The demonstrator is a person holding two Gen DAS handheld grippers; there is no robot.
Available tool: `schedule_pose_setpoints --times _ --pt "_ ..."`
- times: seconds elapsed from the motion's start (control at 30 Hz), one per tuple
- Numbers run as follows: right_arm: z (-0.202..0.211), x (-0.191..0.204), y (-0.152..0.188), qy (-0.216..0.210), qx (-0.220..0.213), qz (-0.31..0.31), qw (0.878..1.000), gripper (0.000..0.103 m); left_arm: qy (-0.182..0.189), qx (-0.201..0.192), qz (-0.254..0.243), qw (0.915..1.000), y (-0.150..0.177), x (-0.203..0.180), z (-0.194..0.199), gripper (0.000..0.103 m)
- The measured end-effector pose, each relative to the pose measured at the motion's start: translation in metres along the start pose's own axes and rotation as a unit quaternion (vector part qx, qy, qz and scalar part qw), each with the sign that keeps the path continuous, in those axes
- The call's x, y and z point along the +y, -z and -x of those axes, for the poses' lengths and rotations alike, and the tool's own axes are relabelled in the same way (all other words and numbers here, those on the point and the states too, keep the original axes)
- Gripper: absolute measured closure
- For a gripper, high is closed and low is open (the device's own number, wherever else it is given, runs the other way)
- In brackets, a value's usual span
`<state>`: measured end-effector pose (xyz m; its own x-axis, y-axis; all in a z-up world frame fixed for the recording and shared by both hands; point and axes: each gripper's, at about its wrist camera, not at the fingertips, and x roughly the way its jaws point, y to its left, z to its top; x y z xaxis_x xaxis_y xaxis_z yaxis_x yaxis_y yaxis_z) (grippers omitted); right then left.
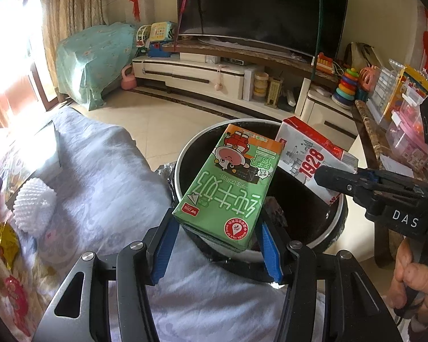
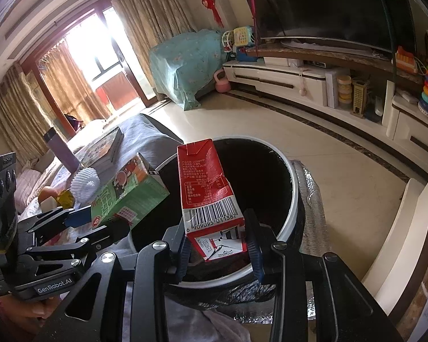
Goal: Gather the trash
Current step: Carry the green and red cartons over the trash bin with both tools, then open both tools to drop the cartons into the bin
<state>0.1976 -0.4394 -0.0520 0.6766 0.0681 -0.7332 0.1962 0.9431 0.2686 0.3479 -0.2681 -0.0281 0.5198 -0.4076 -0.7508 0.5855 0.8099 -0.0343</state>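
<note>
Left claw (image 1: 218,245) clenched on green milk carton (image 1: 228,182), held tilted over near rim of black trash bin (image 1: 335,213). Right claw (image 2: 218,245) clenched on red-and-white carton (image 2: 208,188), upright above bin opening. Cartons side by side, apart. White foam net (image 1: 34,205) on cloth-covered surface (image 1: 105,171), left edge.

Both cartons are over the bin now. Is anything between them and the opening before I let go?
Nothing visible blocks either one. The green milk carton and the red carton both hang over the open bin, with only dark interior below.
</note>
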Motion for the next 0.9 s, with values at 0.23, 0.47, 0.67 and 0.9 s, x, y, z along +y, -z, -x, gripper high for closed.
schedule_pose_setpoints --times 0.23,0.47,0.67,0.9 --pt "-0.009 -0.003 -0.005 0.007 0.013 0.0 1.0 0.068 0.0 0.008 -0.005 1.0 -0.008 -0.002 -0.013 0.05" --pt "-0.014 -0.007 -0.01 0.013 0.019 0.001 1.0 0.068 -0.001 0.018 -0.004 0.9998 -0.016 -0.004 -0.025 0.05" --pt "-0.02 -0.008 -0.014 0.021 0.024 0.003 1.0 0.064 -0.005 0.031 0.004 0.9995 -0.019 -0.004 -0.032 0.04" --pt "-0.008 -0.006 -0.013 0.011 0.004 -0.006 1.0 0.044 -0.003 0.022 0.033 0.9992 -0.007 0.006 -0.019 0.033"
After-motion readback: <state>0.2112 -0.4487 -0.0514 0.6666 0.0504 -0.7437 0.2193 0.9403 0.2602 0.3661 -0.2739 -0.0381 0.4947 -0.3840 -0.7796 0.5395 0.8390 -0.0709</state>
